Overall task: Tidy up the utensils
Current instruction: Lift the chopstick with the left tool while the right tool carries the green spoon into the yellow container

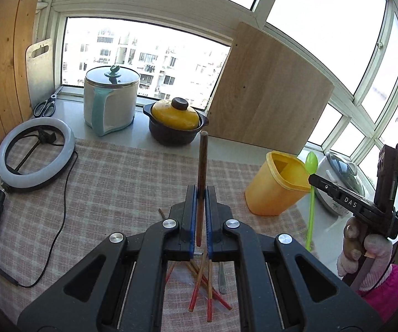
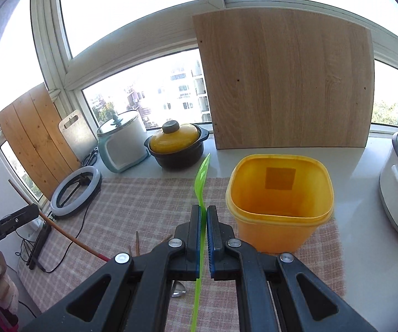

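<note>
The left gripper (image 1: 201, 193) clamped one brown chopstick (image 1: 201, 171), upright above the checked cloth (image 1: 110, 182); the right gripper (image 2: 203, 215) pinched one slim green spoon (image 2: 202, 174) just beside the single empty yellow bin (image 2: 279, 207); roughly four red-tipped chopsticks (image 1: 201, 285) lay crossed near the cloth's front edge.

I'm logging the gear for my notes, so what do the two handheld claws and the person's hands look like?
Both claws, left claw and right claw, are matte black plastic with blue finger pads, silver round bolts and triangular cutouts in the arms. The right unit's side reads "DAS" in white; the left unit's reads "GenRobot.AI". The right hand wears a pale pink knit glove and a magenta sleeve.
</note>
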Available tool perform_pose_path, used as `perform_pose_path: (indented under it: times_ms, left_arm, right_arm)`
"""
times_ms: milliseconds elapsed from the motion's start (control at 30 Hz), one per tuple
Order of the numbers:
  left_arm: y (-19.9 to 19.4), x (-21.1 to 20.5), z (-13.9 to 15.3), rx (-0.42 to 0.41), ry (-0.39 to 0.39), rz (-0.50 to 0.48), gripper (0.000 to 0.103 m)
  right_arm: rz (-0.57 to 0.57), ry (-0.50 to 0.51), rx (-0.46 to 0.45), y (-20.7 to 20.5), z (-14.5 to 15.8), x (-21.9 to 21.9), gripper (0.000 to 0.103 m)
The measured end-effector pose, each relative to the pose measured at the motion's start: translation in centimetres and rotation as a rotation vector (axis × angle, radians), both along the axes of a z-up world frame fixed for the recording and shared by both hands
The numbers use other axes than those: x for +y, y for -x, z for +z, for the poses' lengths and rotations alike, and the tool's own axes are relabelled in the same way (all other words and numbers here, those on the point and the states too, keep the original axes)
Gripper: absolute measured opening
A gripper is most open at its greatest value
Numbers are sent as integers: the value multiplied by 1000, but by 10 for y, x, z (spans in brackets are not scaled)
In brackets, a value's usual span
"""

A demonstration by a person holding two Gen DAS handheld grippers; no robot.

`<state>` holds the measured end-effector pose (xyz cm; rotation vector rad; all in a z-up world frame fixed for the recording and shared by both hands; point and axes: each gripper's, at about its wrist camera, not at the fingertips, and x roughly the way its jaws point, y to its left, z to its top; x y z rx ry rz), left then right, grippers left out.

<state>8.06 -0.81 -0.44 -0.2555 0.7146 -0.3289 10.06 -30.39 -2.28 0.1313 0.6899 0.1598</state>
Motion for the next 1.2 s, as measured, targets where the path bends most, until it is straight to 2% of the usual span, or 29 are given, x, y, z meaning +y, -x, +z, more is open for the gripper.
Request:
perform_pose_path:
  times_ms: [733, 1000, 1200]
  left_arm:
    - [-60, -117, 54, -122, 46, -165, 3]
    - [-80, -150, 60, -131, 57, -185, 3]
    - [-95, -167, 52, -116, 42, -186, 3]
  right_arm:
    - [-151, 10, -162, -48, 37, -81, 2]
    - [-224, 18, -186, -72, 29, -99, 2]
    - [-259, 37, -191, -88, 17, -109, 2]
